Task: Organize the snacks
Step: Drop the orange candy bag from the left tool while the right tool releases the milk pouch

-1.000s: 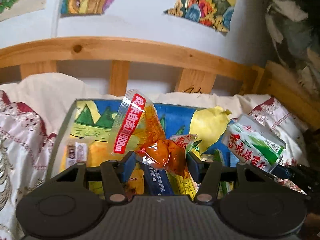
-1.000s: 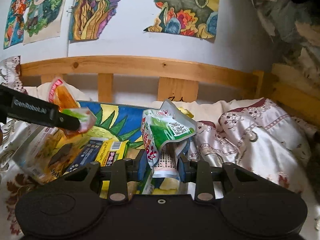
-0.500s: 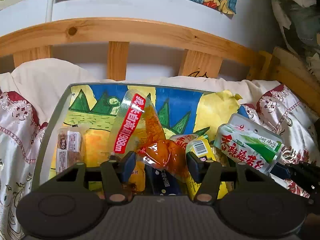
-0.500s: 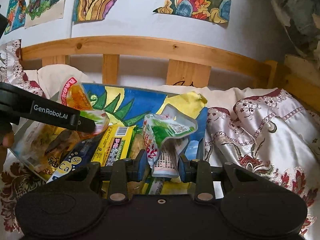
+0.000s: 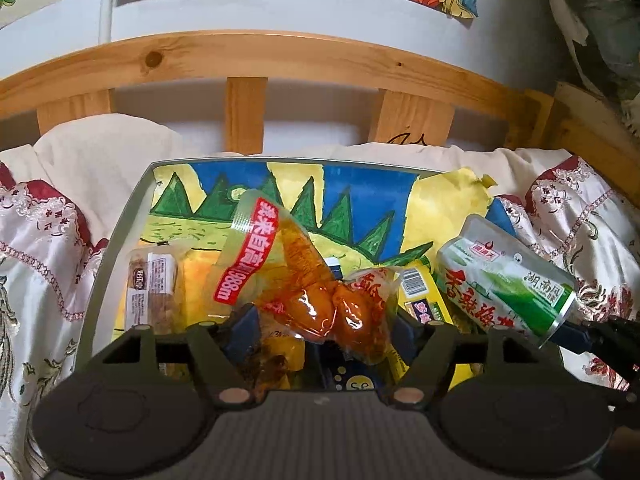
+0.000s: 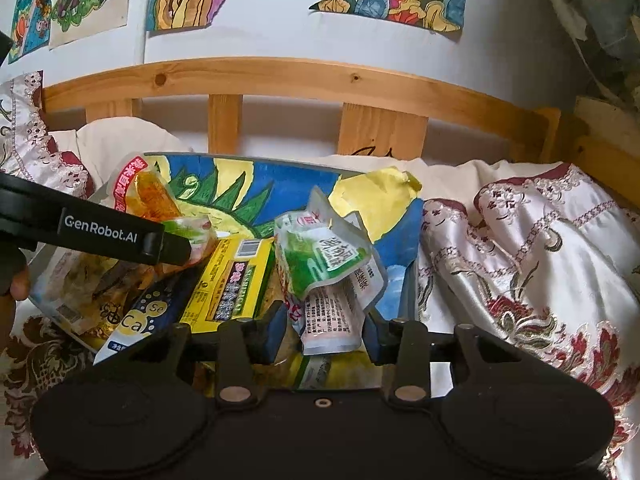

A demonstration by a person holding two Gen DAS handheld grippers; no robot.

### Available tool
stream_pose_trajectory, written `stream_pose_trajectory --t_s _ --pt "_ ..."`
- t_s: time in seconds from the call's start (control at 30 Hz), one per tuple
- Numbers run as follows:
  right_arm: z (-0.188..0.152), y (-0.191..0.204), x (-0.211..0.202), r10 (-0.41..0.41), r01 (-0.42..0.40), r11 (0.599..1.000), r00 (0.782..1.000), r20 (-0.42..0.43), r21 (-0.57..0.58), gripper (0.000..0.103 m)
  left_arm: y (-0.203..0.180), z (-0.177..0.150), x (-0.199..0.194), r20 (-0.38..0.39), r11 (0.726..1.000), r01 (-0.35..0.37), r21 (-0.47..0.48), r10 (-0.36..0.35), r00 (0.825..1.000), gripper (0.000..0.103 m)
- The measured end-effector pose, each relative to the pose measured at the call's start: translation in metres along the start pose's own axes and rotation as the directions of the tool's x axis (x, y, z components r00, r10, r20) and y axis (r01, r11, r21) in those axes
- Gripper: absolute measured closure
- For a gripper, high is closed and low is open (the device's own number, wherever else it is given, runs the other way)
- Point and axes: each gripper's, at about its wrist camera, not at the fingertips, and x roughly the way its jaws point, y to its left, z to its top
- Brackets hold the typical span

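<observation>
one snack packet (image 5: 316,304) between opening jaws

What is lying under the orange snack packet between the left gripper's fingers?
Under the orange snack packet show a dark blue packet and a yellow packet, lying on the painted tray. Their covered parts stay hidden.

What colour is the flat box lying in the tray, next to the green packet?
The flat box is yellow, with a dark label panel; the right wrist view shows it best.

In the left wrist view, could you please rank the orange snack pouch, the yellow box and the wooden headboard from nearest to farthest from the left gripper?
1. Orange snack pouch, between the opening jaws of the left gripper.
2. Yellow box, just beyond, to the right.
3. Wooden headboard, far behind the tray.
</observation>
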Motion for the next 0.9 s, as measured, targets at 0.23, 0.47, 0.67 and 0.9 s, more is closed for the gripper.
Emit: stream_pose_trajectory --t_s 0.23,0.47,0.67,0.9 --pt "0.000 0.002 -0.001 0.011 -0.011 1.000 1.000 -0.009 0.008 0.051 -0.001 0.000 -0.007 0.016 1.000 -0.002 0.010 0.002 1.000 0.021" --pt "0.000 0.002 -0.002 0.024 -0.023 0.999 0.999 -0.024 0.025 0.043 0.001 0.000 -0.012 0.019 1.000 -0.005 0.015 0.005 1.000 0.019" --pt "0.002 -0.002 -0.006 0.021 -0.020 0.999 0.999 -0.028 0.045 0.034 0.004 -0.001 -0.017 0.019 1.000 -0.006 0.006 0.006 1.000 0.016" --pt "0.003 -0.002 -0.015 0.035 -0.034 0.998 0.999 -0.015 0.058 0.026 0.006 -0.003 -0.028 0.036 1.000 -0.009 -0.004 0.009 0.999 0.011"
